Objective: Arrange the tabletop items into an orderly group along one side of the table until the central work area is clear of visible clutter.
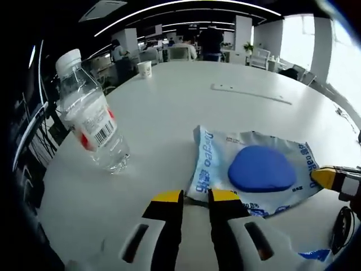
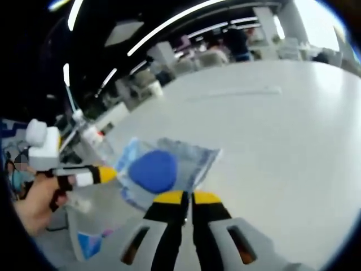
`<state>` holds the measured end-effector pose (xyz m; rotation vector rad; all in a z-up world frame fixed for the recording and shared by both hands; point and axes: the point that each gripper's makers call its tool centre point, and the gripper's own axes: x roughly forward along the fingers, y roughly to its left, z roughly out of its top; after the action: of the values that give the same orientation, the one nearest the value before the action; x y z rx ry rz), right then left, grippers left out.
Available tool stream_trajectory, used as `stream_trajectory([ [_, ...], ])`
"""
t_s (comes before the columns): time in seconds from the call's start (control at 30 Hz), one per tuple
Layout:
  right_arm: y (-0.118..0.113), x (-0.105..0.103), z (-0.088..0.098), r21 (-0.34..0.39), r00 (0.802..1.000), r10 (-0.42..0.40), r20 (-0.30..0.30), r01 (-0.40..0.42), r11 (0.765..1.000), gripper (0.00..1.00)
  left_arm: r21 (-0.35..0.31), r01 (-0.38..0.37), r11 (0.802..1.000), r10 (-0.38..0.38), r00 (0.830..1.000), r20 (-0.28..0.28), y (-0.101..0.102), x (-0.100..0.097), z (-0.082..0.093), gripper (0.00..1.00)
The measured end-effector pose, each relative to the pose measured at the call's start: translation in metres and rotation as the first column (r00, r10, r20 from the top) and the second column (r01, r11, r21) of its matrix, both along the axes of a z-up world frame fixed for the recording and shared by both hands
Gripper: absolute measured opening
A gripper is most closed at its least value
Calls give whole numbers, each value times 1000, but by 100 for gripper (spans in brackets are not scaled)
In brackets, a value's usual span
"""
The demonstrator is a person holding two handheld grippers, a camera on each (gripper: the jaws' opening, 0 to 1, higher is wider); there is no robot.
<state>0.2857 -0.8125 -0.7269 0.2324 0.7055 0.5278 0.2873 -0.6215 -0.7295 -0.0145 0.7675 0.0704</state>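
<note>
Bright, even light comes from ceiling strips [image 1: 186, 5] and windows [image 1: 299, 39] that blow out to white. The left gripper view is sharp. The right gripper view is soft with motion blur. Fisheye bending curves the table [image 1: 186, 101] edges strongly.

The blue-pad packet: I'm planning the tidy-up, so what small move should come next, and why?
Probably draw the packet toward the water bottle. Both grippers already pinch it: the left gripper at its near edge, the right gripper at the opposite edge. It lies mid-table, while the bottle stands near the table's edge.
</note>
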Motion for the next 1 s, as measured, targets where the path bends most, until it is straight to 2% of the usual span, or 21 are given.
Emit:
stream_trajectory([
  [0.03, 0, 0, 0, -3, 1000, -1, -1, 1, 1000, 16, -4, -3, 1000, 4, 1000, 15, 0, 0, 3, 20],
  [0.13, 2, -2, 0, -23, 1000, 9, 15, -9, 1000, 31, -1, 14, 1000, -14, 999, 37, -6, 2, 11, 23],
  [0.2, 2, -2, 3, -41, 999, 9, 40, -7, 999, 37, 15, 21, 1000, -22, 997, 70, -8, 5, 19, 26],
  [0.3, -1, 0, 9, -51, 997, -3, 76, 7, 999, 41, 0, 24, 1000, -24, 992, 122, -11, 9, 34, 31],
  [0.4, -1, 0, 21, -36, 992, 4, 128, 1, 999, 43, 18, 50, 999, -53, 983, 179, -13, 9, 54, 36],
  [0.47, 1, -2, 29, -35, 985, 20, 170, -14, 999, 44, 13, 75, 997, -76, 968, 238, -15, 9, 69, 40],
  [0.5, 2, -3, 33, -50, 979, 42, 200, -33, 998, 44, 11, 89, 996, -89, 964, 250, -16, 7, 74, 42],
  [0.57, 3, -5, 35, -69, 973, 58, 225, -44, 997, 45, 12, 113, 994, -112, 951, 288, -18, 2, 85, 45],
  [0.63, 5, -6, 41, -43, 967, 50, 250, -41, 998, 44, 27, 171, 985, -170, 927, 333, -26, 1, 98, 46],
  [0.67, 8, -6, 45, -17, 965, 47, 259, -44, 999, 44, 35, 179, 983, -180, 921, 346, -27, 0, 103, 48],
  [0.73, 11, -7, 52, -11, 959, 58, 279, -57, 998, 45, 26, 237, 971, -228, 888, 399, -37, -5, 118, 54],
  [0.8, 17, -10, 63, -20, 941, 87, 327, -85, 996, 45, 20, 249, 968, -233, 874, 427, -37, -14, 129, 59],
  [0.9, 32, -15, 79, -1, 909, 146, 390, -158, 987, 45, 75, 205, 976, -217, 885, 413, -17, -26, 138, 63],
  [0.93, 36, -17, 81, -9, 901, 165, 400, -177, 984, 45, 64, 190, 980, -199, 880, 432, -13, -29, 143, 63],
  [0.97, 41, -19, 83, -15, 893, 186, 410, -198, 980, 45, 22, 170, 985, -160, 870, 466, -9, -32, 151, 64],
  [1.0, 44, -20, 83, -19, 890, 195, 411, -206, 978, 45, 1, 171, 985, -151, 868, 473, -7, -35, 153, 65],
])
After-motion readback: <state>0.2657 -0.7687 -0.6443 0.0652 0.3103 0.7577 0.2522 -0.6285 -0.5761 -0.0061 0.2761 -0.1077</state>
